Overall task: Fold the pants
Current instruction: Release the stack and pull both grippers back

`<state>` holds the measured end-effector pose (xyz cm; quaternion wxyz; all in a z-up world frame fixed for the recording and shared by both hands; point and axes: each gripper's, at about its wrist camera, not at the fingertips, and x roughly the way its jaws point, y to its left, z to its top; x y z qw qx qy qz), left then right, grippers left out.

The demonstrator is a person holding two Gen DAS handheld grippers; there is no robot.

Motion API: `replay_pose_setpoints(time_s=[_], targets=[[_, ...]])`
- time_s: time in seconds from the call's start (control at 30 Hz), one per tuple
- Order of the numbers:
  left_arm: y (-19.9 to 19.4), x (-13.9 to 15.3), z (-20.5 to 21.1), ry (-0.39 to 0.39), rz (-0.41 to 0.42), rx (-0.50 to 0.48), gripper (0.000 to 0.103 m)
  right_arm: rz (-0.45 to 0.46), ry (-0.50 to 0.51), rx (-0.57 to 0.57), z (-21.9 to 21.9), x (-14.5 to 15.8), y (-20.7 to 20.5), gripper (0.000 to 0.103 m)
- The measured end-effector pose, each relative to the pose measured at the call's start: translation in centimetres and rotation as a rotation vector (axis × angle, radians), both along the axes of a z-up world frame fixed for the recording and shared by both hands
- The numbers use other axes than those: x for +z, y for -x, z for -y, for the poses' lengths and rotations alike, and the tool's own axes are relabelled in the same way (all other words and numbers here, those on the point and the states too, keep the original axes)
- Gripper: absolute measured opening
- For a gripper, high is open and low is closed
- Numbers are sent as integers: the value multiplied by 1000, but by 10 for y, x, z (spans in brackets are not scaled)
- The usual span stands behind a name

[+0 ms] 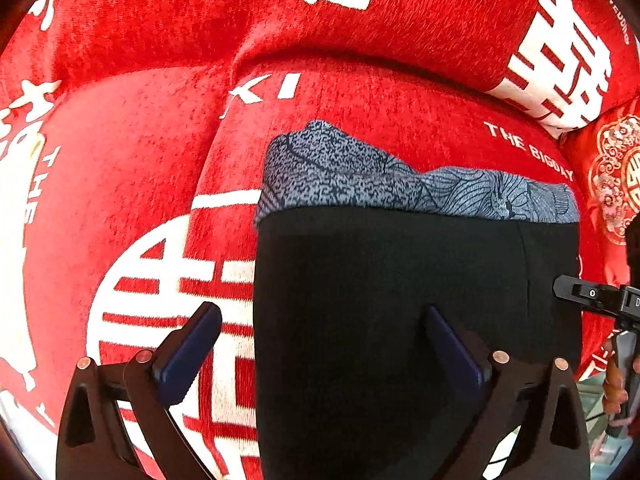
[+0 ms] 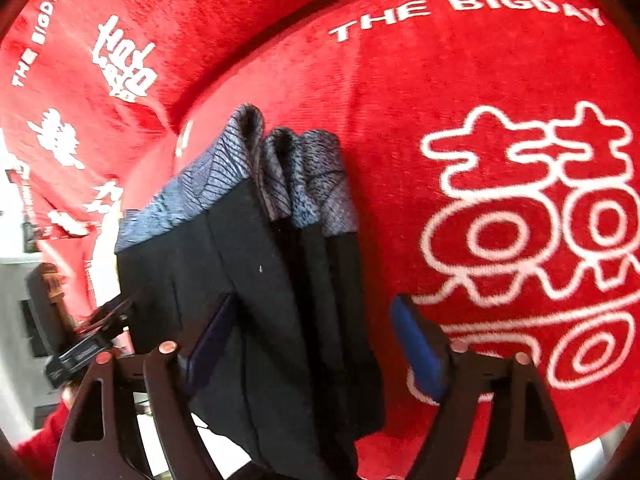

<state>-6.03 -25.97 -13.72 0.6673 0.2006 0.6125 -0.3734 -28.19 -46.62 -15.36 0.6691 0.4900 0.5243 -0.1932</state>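
Right wrist view: the pants [image 2: 256, 280], black with grey patterned cuffs, lie folded in layers on the red cover [image 2: 440, 100]. Both the right hand-held gripper [image 2: 316, 344] and left hand-held gripper [image 1: 324, 344] hover spread, grasping nothing. A careless nudge could spill the stacked layers.

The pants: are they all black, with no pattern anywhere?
No. The pants are mostly black, but a grey-blue patterned band runs along their far edge on the red cover.
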Motion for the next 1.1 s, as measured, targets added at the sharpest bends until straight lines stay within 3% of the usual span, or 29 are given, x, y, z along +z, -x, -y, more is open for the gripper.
replay_pose_setpoints(time_s=[0.23,0.53,0.6,0.73,0.93,1.1], targets=[[21,18,-6,-102,113,-44,101,-126,86,16,-15,25,21,84],[46,48,-30,-168,129,-46,101,-233,180,12,-45,57,56,89],[51,54,-34,-171,134,-52,101,-243,210,16,-52,65,61,103],[57,66,-41,-171,111,-50,101,-268,258,36,-69,82,58,103],[74,78,-48,-235,148,-96,101,-311,180,43,-90,91,56,103],[86,87,-59,-257,113,-123,101,-330,148,31,-109,101,57,103]])
